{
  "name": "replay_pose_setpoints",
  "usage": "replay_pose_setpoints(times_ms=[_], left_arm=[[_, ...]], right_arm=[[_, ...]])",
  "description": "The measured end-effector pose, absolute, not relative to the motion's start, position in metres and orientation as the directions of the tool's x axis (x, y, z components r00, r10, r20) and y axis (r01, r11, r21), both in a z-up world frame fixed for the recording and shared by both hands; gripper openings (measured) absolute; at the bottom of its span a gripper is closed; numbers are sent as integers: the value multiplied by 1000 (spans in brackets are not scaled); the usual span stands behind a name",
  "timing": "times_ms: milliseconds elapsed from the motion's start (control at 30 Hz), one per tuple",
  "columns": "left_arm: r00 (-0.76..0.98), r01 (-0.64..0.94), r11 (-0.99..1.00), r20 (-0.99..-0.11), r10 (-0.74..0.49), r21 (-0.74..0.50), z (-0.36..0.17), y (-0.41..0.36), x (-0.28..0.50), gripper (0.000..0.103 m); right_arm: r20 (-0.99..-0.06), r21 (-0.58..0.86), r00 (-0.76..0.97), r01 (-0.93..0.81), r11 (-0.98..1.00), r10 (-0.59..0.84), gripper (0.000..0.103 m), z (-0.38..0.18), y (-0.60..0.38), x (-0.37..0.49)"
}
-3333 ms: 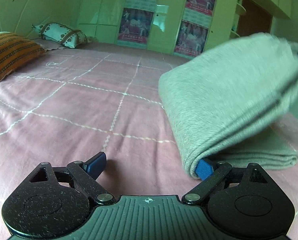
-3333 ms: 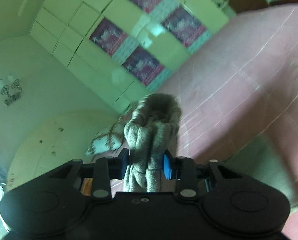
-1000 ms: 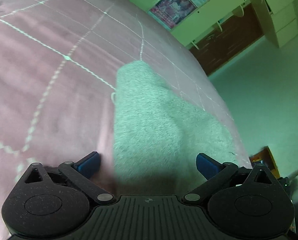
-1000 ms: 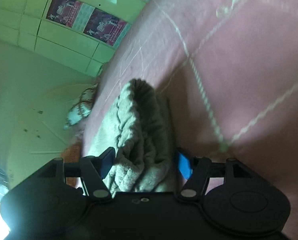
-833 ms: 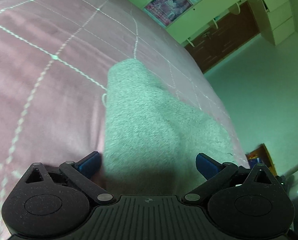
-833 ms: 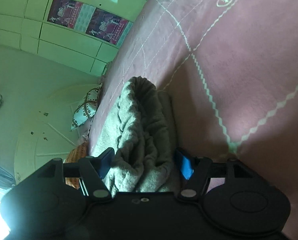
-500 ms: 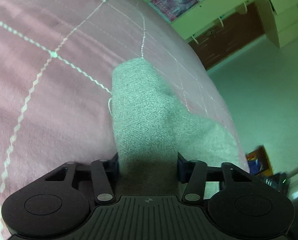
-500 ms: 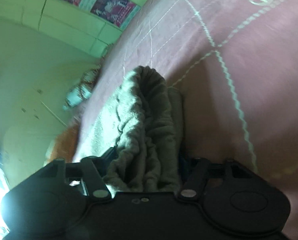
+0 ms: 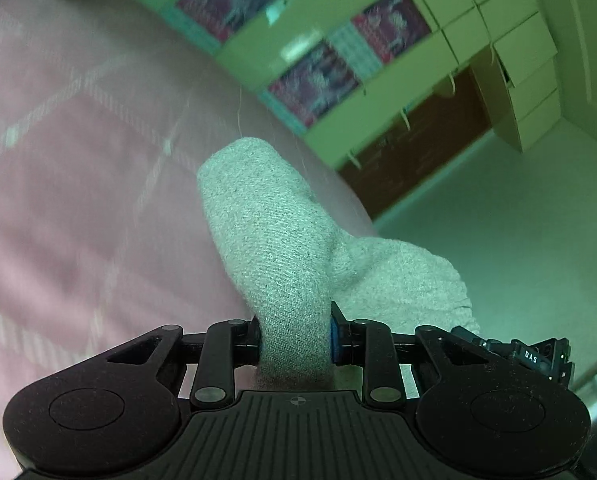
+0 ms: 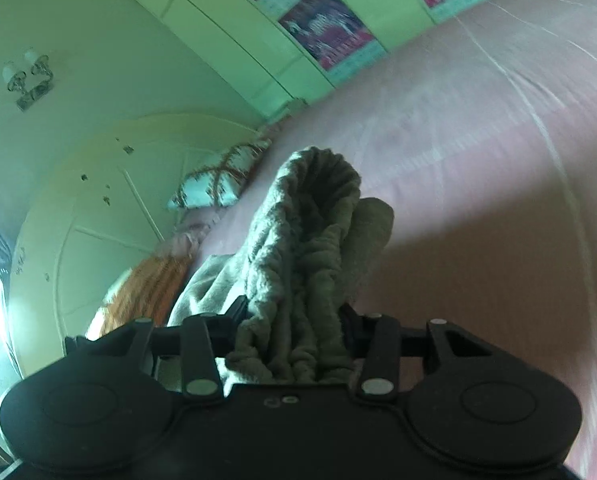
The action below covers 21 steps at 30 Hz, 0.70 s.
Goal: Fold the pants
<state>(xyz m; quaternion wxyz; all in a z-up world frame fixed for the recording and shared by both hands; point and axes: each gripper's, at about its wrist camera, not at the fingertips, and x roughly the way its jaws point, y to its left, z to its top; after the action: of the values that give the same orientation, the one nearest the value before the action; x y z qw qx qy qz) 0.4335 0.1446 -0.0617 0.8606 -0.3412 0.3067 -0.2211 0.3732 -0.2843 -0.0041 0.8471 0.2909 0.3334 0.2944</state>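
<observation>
Grey knitted pants (image 9: 282,264), bunched: left gripper (image 9: 296,346) and right gripper (image 10: 294,332) are both pinching folds above pink quilted bedspread (image 9: 78,184), jaws having just been closing.

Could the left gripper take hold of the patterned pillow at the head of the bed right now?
Probably not: the left gripper is already shut on the grey pants, and the patterned pillow lies far across the pink bedspread.

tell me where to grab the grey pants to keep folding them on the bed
Grip the pants at their two bunched ends, coming in low along the pink bedspread. The left tool has just closed on the smooth rolled end, the right tool on the thick ridged end, likely the waistband. Both bundles are narrow enough to fit between the pads.
</observation>
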Motion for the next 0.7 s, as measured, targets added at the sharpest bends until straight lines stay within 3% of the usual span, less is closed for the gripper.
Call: replay_pose_setpoints(times_ms=[33, 67, 100, 133, 167, 200, 233, 300, 333, 367, 433, 533, 633, 700], left_arm=[[726, 147, 691, -397, -561, -707, -64, 149, 448, 37], [739, 90, 734, -449, -503, -673, -70, 154, 460, 50], [756, -12, 796, -527, -389, -605, -78, 159, 466, 77], [748, -126, 841, -607, -268, -527, -87, 164, 467, 82], [729, -165, 855, -644, -230, -492, -94, 167, 463, 82], [733, -158, 856, -639, -232, -492, -97, 171, 453, 82], [750, -140, 861, -620, -230, -489, -95, 172, 442, 82], [778, -102, 881, -589, -219, -462, -94, 171, 419, 82], [785, -92, 884, -579, -219, -459, -96, 167, 415, 83], [785, -82, 882, -576, -230, -464, -98, 166, 409, 85], [761, -70, 898, -605, -234, -435, -106, 159, 406, 92], [757, -69, 925, -624, -195, -373, -103, 155, 403, 92], [786, -50, 944, -596, -164, -326, -82, 150, 378, 92], [801, -21, 960, -580, -151, -279, -71, 145, 354, 92]], right_arm=[[-404, 694, 601, -290, 659, 690, 41, -5, -279, 394], [-427, 687, 596, -274, 673, 680, 57, -11, -275, 411], [-479, 659, 602, -235, 715, 639, 73, -24, -271, 429], [-567, 615, 609, -135, 777, 554, 95, -41, -269, 442], [-653, 569, 596, -22, 822, 468, 78, -56, -269, 446], [-678, 564, 573, 4, 826, 460, 66, -66, -270, 446], [-633, 608, 581, -36, 793, 511, 63, -71, -272, 436], [-577, 596, 636, -101, 797, 512, 72, -65, -272, 412], [-536, 586, 671, -141, 798, 512, 84, -62, -270, 401], [-500, 588, 693, -168, 791, 519, 87, -61, -268, 393], [-496, 611, 682, -166, 774, 538, 86, -68, -262, 396], [-687, 491, 589, -56, 869, 426, 78, -91, -247, 416], [-642, 523, 622, -72, 849, 448, 77, -71, -250, 398], [-582, 525, 664, -133, 840, 469, 83, -54, -257, 373]])
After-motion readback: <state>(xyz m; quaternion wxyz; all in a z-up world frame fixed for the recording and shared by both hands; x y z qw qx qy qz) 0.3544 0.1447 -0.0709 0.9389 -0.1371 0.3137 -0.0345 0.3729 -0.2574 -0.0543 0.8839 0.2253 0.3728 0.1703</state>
